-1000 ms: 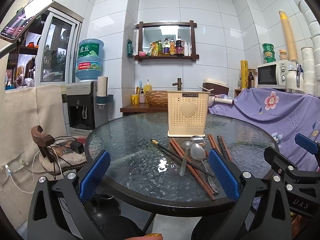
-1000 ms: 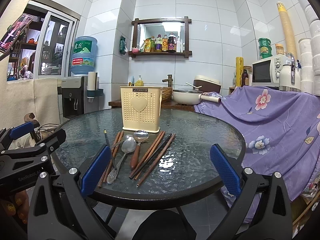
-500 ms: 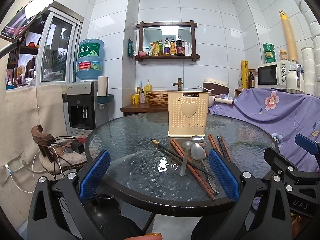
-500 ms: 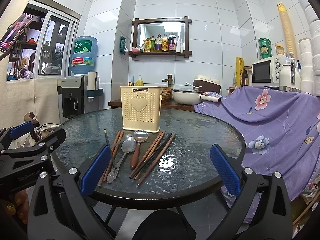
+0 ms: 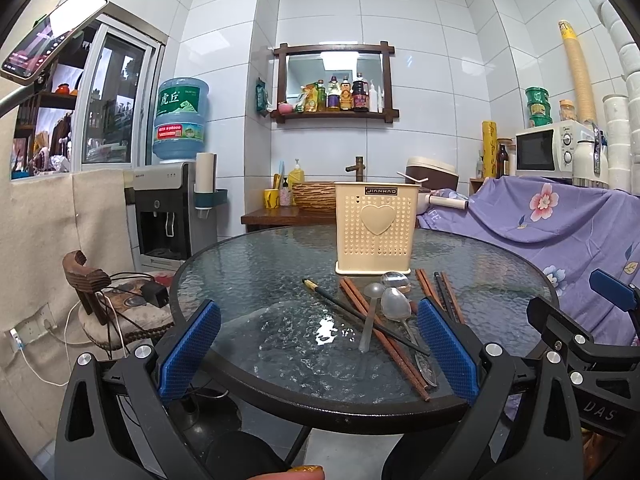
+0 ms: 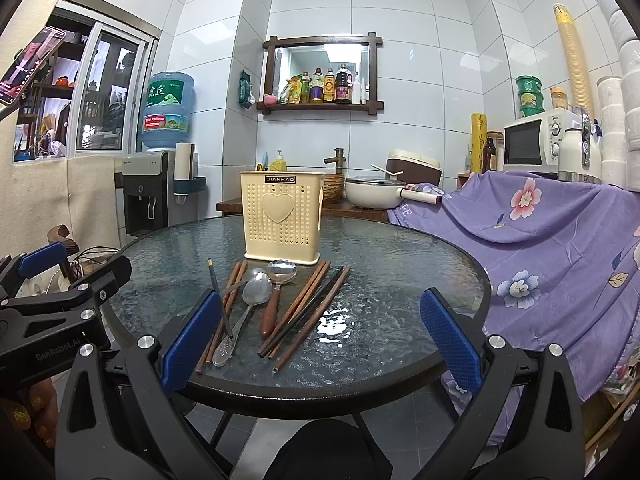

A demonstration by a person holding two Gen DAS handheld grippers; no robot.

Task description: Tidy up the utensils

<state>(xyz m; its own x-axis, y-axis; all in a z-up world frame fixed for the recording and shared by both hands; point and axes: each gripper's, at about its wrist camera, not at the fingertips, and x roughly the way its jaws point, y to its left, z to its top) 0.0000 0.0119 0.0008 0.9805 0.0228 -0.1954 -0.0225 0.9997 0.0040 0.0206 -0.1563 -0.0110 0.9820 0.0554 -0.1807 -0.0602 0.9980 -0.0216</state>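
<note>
Bare glass tabletop (image 6: 400, 280) right of the utensils (image 6: 276, 304).

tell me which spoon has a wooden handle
The spoon lying nearest the holder; its handle is brown wood, unlike the all-metal spoon beside it.

Background, beyond the fingertips: wall shelf (image 5: 335, 111) holding bottles (image 5: 344, 96), straight ahead and high. Left of the fingers: water dispenser (image 5: 168, 212) with blue jug (image 5: 180, 120). Right: microwave (image 5: 548, 150) above floral purple cloth (image 5: 560, 216); a lidded pan (image 6: 374, 196).
</note>
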